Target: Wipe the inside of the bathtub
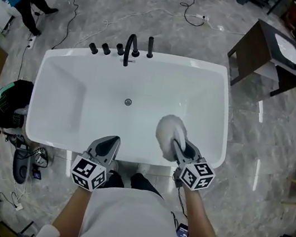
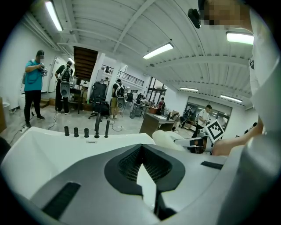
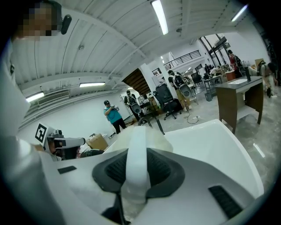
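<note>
Black cables point(image 1: 71, 13) trail over the glossy grey marble floor point(image 1: 259, 146), a dark wooden cabinet point(image 1: 256, 49) stands aside, and strip lights point(image 2: 158, 50) line the white ceiling point(image 2: 101, 22).

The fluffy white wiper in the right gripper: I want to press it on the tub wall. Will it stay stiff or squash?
Its fluffy head looks soft, so it will likely squash and spread. The flat white handle, clamped by the right gripper, seems stiffer. It probably glides easily on the glossy bathtub.
</note>
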Demonstrator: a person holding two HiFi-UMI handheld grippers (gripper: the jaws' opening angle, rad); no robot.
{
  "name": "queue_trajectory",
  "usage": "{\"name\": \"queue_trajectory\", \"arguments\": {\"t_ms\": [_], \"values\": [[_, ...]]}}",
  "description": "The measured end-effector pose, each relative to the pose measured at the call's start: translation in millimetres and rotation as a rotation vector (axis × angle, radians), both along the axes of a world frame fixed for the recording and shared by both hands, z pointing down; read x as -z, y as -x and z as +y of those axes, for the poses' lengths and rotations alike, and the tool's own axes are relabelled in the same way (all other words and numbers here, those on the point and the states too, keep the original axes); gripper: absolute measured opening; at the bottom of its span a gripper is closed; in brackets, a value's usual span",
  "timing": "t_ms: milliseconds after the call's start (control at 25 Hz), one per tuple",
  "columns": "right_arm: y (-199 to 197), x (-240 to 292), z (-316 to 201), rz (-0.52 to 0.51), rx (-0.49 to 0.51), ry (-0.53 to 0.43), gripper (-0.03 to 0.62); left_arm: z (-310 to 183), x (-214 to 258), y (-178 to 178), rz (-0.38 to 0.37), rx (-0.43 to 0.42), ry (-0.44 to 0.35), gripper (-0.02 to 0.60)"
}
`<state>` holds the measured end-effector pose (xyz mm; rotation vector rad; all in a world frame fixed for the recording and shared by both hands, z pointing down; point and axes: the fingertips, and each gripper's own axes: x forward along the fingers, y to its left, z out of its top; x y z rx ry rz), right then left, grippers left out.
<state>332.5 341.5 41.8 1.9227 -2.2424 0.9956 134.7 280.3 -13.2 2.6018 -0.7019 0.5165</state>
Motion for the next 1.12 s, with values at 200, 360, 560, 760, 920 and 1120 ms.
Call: {"name": "queue_trajectory", "arguments": {"t_ms": [200, 360, 560, 760, 920, 1120], "values": [[-3.4, -5.2, -0.7, -0.009, -0.039, 0.001, 0.095, 1.4, -0.5, -11.4, -0.002, -0.047, 0.005, 0.005], [-6.4, -9.4, 6.2, -0.005, -0.093, 0.008, 0.095, 1.2, -0.7, -21.8, 0.004, -0.116, 0.0, 0.005], [-12.1, -16.3, 25.5, 0.011, -0.197, 0.037, 0.095, 1.6, 0.2, -29.4, 0.024, -0.224, -0.004, 0.005], [-14.5, -17.3, 33.3, 0.015, -0.326, 0.049, 0.095, -4.1, -1.5, -28.9, 0.042, -0.334, 0.005, 0.005], [-18.1, -16.6, 26.1, 0.037, -0.409, 0.045, 0.095, -16.0, -6.8, -28.3, 0.059, -0.404, 0.016, 0.005], [-22.2, -19.4, 11.0, 0.039, -0.507, 0.015, 0.095, -31.7, -18.0, -28.3, 0.08, -0.476, 0.029, 0.005]]}}
